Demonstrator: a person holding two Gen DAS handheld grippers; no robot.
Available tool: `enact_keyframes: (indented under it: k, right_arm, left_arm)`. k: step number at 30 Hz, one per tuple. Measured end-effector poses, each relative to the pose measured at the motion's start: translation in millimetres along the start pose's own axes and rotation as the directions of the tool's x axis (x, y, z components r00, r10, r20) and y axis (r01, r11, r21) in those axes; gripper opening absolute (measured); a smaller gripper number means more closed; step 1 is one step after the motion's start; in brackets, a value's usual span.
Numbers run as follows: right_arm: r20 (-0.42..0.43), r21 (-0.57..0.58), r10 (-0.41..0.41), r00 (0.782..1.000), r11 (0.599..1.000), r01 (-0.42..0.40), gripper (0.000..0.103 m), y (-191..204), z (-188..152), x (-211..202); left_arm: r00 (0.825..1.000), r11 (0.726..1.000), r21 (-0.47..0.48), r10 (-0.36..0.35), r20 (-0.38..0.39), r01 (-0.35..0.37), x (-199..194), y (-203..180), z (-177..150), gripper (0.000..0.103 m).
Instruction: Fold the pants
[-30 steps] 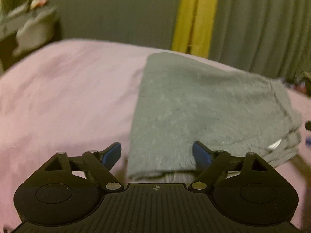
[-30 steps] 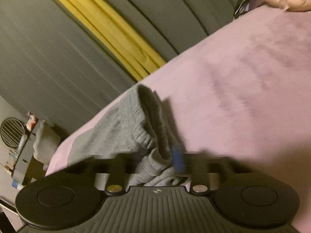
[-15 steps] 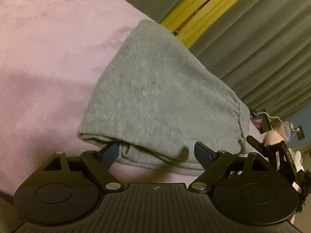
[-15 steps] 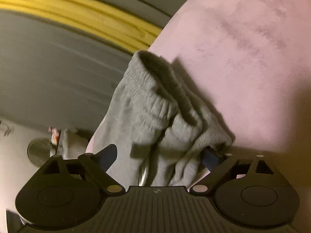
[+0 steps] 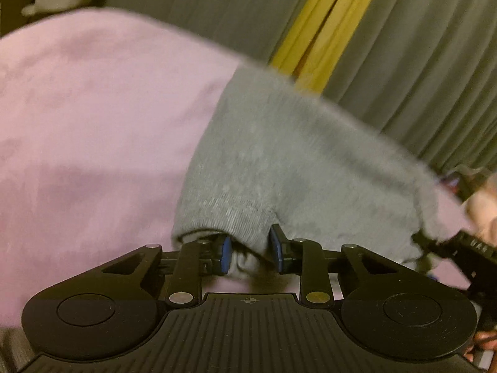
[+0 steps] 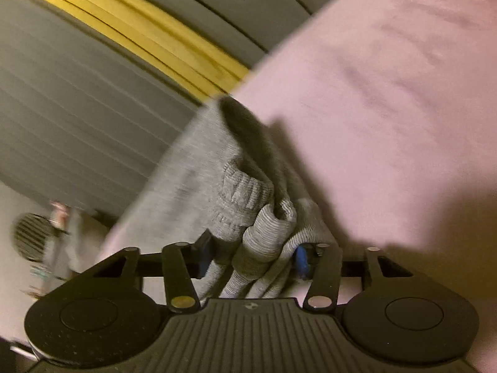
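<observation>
Grey knit pants (image 5: 304, 161), folded into a thick stack on my pink bed; near folded edge bunched, ribbed waistband (image 6: 248, 199) crumpled at the right end.

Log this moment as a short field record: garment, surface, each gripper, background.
garment: grey pants, folded into a thick bundle, lying on the bed
surface: pink bedspread
left gripper: closed on the near folded edge of the pants
right gripper: closed on the bunched ribbed waistband end
background: grey curtain with a yellow strip
image quality: motion blur in both views
</observation>
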State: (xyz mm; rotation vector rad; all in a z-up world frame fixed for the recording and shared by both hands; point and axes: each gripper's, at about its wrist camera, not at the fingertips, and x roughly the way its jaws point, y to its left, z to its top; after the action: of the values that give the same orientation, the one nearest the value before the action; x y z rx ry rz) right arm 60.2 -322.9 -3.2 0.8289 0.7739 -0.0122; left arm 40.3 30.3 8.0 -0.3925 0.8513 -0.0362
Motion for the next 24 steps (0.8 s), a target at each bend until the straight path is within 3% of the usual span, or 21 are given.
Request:
enact_keyframes:
  k: [5,7,9,11,12,14,16,18,20,21,24]
  right_arm:
    - [-0.042,0.006,-0.013,0.999,1.0,0.014,0.064,7,11,-9]
    - [-0.009,-0.026,-0.02,1.0,0.999,0.02,0.064,12,9,-28]
    - [0.065,-0.106,-0.056,0.996,0.992,0.062,0.064,19,1,-48]
    - [0.162,-0.263,-0.121,0.979,0.951,0.161,0.063,39,-10,-62]
    - [0.197,-0.327,-0.125,0.972,0.927,0.185,0.055,47,-16,-67]
    - [0.253,-0.47,-0.079,0.964,0.861,0.194,0.052,68,-26,-69]
    - [0.247,-0.552,-0.043,0.968,0.815,0.177,0.047,80,-33,-58]
    - [0.226,-0.584,-0.043,0.973,0.794,0.171,0.044,77,-35,-40]
    - [0.236,-0.611,-0.156,0.959,0.743,0.272,0.044,69,-38,-15]
    - [0.228,-0.618,-0.169,0.959,0.736,0.277,0.052,63,-39,-9]
    - [0.256,-0.641,-0.197,0.946,0.698,0.319,0.069,59,-40,-1]
  left_arm:
    - [0.999,1.0,0.004,0.015,0.042,-0.016,-18,-3,2,0.039]
    - [0.994,1.0,0.004,0.003,0.107,-0.004,-38,-5,0,0.04]
    - [0.984,1.0,0.021,0.005,0.176,-0.008,-50,-9,-2,0.048]
    - [0.975,0.998,0.061,0.014,0.22,-0.028,-56,-19,1,0.053]
    - [0.973,0.997,0.076,0.013,0.232,-0.032,-56,-23,2,0.054]
    - [0.972,0.995,0.089,0.025,0.235,-0.047,-49,-29,4,0.055]
    - [0.974,0.99,0.117,0.046,0.221,-0.073,-34,-34,7,0.055]
    - [0.978,0.975,0.171,0.115,0.173,-0.145,-14,-34,7,0.056]
    - [0.978,0.962,0.205,0.155,0.141,-0.182,1,-29,0,0.068]
    - [0.977,0.959,0.209,0.162,0.141,-0.19,4,-26,-1,0.075]
    - [0.977,0.962,0.195,0.169,0.129,-0.192,10,-22,2,0.08]
